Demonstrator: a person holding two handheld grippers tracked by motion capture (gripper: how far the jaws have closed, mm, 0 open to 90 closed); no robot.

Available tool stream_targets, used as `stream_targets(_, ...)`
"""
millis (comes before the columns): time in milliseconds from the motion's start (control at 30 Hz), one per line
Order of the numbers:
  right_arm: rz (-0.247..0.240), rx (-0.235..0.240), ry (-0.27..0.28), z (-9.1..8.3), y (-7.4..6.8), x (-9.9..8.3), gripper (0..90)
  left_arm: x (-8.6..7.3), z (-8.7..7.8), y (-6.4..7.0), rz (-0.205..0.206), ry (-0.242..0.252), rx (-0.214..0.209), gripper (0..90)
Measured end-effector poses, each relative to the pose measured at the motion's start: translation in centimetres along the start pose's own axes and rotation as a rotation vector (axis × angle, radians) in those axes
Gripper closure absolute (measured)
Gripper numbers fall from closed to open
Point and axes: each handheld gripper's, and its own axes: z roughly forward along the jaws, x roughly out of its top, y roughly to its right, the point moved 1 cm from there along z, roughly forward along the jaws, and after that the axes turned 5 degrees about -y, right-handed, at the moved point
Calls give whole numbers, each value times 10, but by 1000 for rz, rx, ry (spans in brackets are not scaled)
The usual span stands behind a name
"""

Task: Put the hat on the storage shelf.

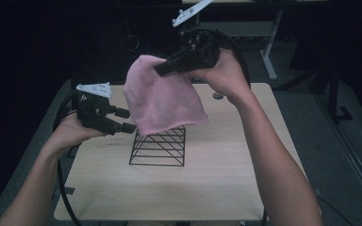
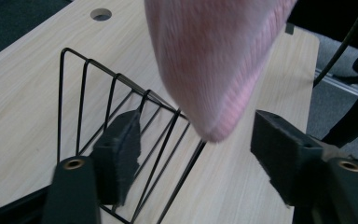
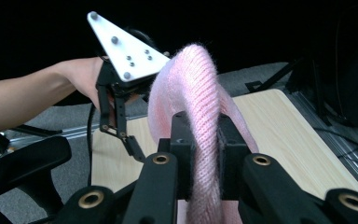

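A pink knitted hat (image 1: pixel 162 96) hangs in the air above a black wire rack (image 1: pixel 159 147) standing on the wooden table (image 1: pixel 217 179). My right gripper (image 1: pixel 162 67) is shut on the hat's upper edge; in the right gripper view the pink knit (image 3: pixel 200 140) is pinched between the jaws. My left gripper (image 1: pixel 128 120) is open at the hat's lower left edge, just left of the rack. In the left gripper view the hat's lower corner (image 2: pixel 214 70) hangs between and above the spread pads (image 2: pixel 121 149), with the rack (image 2: pixel 121 121) behind them.
The table has a small round hole (image 1: pixel 218 95) near its far edge. A desk leg (image 1: pixel 268 56) and dark floor lie beyond the table. Cables trail from both grippers.
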Motion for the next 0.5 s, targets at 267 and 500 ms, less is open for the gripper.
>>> stream_targets(267, -22, 16, 11, 15, -4, 11, 801, -4, -6, -5, -28, -5, -12, 693)
stream_targets(500, -10, -1, 6, 24, -1, 8, 800, -10, -11, -6, -26, -26, 10, 813)
